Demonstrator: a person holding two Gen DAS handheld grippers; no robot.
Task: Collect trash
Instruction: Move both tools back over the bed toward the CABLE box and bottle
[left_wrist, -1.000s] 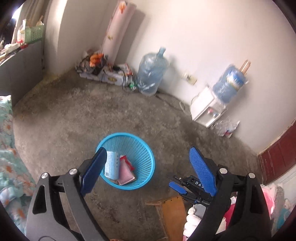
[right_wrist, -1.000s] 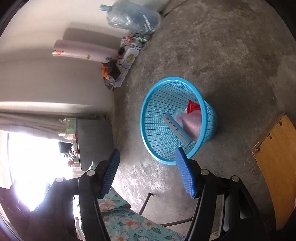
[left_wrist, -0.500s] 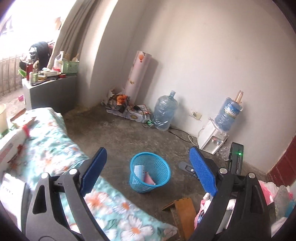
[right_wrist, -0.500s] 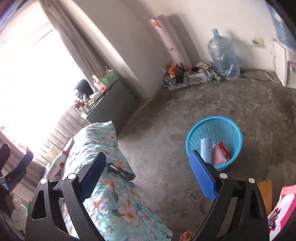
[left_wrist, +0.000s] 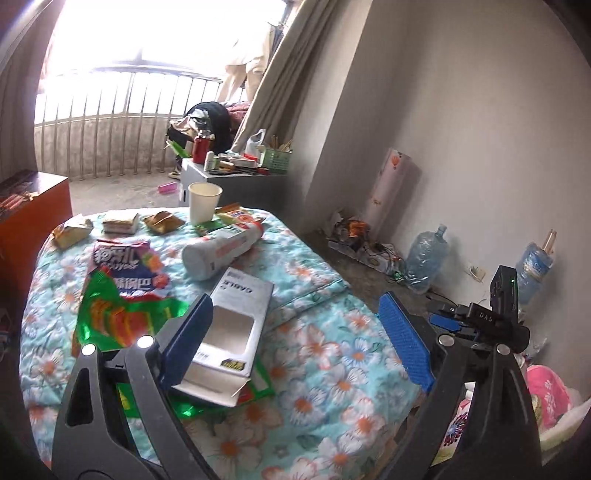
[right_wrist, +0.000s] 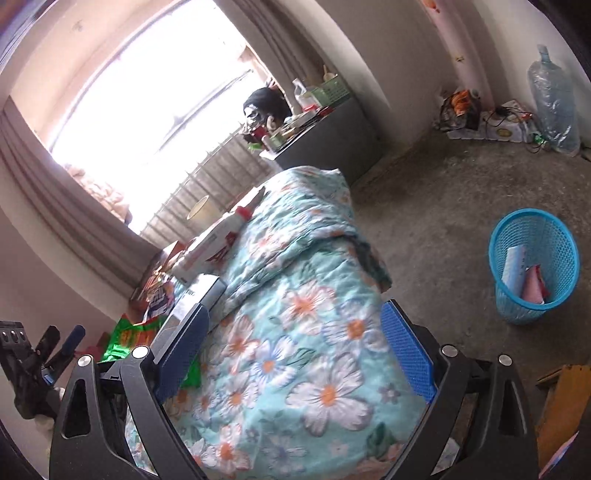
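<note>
Both grippers are empty, jaws wide apart. The left gripper (left_wrist: 295, 339) hovers over the quilt (left_wrist: 332, 354), where the trash lies: an open grey box (left_wrist: 236, 325) at lower centre, a green wrapper (left_wrist: 118, 314) to its left, a white bottle (left_wrist: 221, 247) above. The right gripper (right_wrist: 291, 350) hangs over bare quilt; the bin (right_wrist: 532, 266) stands at that frame's right. The box is nearest: the person should probably straddle one wall, close firmly and lift before swinging to the bin.
</note>
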